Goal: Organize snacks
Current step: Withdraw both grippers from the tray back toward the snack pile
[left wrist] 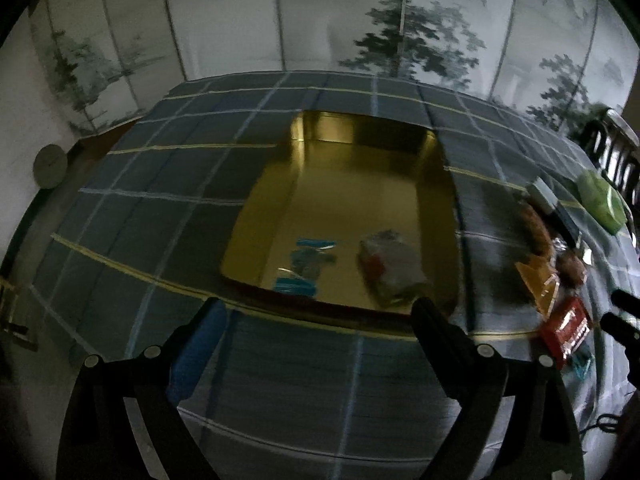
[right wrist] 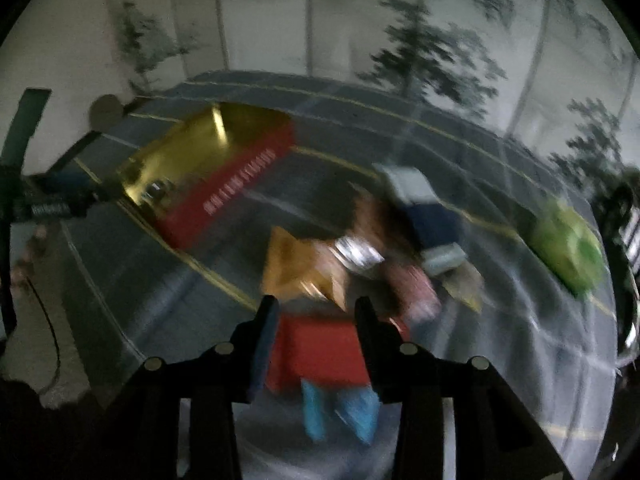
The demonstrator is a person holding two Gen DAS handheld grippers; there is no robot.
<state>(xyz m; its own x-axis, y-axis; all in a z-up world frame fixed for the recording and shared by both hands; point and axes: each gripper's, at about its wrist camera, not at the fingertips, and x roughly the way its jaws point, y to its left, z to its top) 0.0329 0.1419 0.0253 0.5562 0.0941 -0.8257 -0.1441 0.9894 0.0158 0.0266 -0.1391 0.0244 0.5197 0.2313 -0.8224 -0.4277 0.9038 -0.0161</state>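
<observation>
The red packet (right wrist: 320, 350) sits between my right gripper (right wrist: 316, 312) fingers at the near edge of the snack pile; the jaws are narrow, but the blur keeps me from telling whether they pinch it. I'd centre the packet, close firmly, then lift clear of the orange wrapper (right wrist: 298, 264) just beyond before heading to the gold tin (left wrist: 450, 216), which already holds a blue-striped packet (left wrist: 306, 266) and a pale bag (left wrist: 390, 268). My left gripper (left wrist: 316, 308) hovers wide open and empty at the tin's near rim, over the checked cloth (left wrist: 160, 184).
</observation>
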